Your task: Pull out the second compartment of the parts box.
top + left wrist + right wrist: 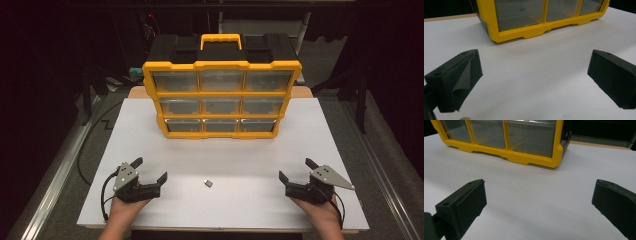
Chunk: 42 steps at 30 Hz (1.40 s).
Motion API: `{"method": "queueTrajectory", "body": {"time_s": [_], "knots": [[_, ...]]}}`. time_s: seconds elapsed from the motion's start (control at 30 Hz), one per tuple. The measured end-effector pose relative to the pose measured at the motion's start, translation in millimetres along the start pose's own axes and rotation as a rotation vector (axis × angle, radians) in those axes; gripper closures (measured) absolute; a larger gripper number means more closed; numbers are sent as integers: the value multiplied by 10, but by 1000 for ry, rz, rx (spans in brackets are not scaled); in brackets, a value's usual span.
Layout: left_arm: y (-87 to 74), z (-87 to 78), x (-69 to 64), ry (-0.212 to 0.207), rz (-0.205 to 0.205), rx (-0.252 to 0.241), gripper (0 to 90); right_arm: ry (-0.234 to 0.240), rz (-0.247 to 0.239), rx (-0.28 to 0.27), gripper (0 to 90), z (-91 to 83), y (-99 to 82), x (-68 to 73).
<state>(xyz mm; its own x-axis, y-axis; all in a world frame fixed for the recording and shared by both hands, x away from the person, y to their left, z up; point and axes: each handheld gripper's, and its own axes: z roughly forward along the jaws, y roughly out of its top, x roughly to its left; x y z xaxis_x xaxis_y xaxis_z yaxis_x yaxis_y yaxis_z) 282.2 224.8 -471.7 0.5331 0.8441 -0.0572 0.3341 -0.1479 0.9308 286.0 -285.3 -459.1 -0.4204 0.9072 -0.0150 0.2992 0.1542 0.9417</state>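
White tabletop (150, 140) holds a yellow drawer box (222, 100) at the back. Near the front, a tiny dark piece (208, 183) lies between both claws. Left claw (150, 169) and right claw (296, 169) are wide apart and grasp nothing.

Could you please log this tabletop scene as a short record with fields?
surface: white table
cabinet: yellow drawer cabinet upright at the far side, three rows of three clear drawers, handle on top
small part: small dark piece lying on the table between the two hands, untouched
left tongs: open, nothing between them, resting near the front edge
right tongs: open, nothing between them, resting near the front edge
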Motion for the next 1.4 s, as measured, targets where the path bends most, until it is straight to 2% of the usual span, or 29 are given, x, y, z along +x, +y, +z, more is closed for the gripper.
{"method": "queueTrajectory", "body": {"time_s": [0.17,0.43,0.6,0.7,0.8,1.0,1.1,1.4], "knots": [[4,6,-6,0,9,-5,8,-12,-30,9,1,-4,-6,31],[7,-1,0,-12,0,-21,8,-10,-35,5,1,21,9,53],[8,-3,4,-14,-1,-19,8,-14,-29,-1,1,86,34,83],[7,4,-1,-14,6,-10,8,-20,-44,-2,1,133,60,106],[2,12,-6,-15,13,-2,8,-12,-28,1,1,195,98,116],[6,20,-3,-30,4,3,8,-18,-48,21,2,350,221,103],[4,25,-9,-28,7,0,8,-24,-44,14,1,400,256,92],[6,25,-23,-31,9,-1,3,-41,-57,23,2,723,391,59]]}}
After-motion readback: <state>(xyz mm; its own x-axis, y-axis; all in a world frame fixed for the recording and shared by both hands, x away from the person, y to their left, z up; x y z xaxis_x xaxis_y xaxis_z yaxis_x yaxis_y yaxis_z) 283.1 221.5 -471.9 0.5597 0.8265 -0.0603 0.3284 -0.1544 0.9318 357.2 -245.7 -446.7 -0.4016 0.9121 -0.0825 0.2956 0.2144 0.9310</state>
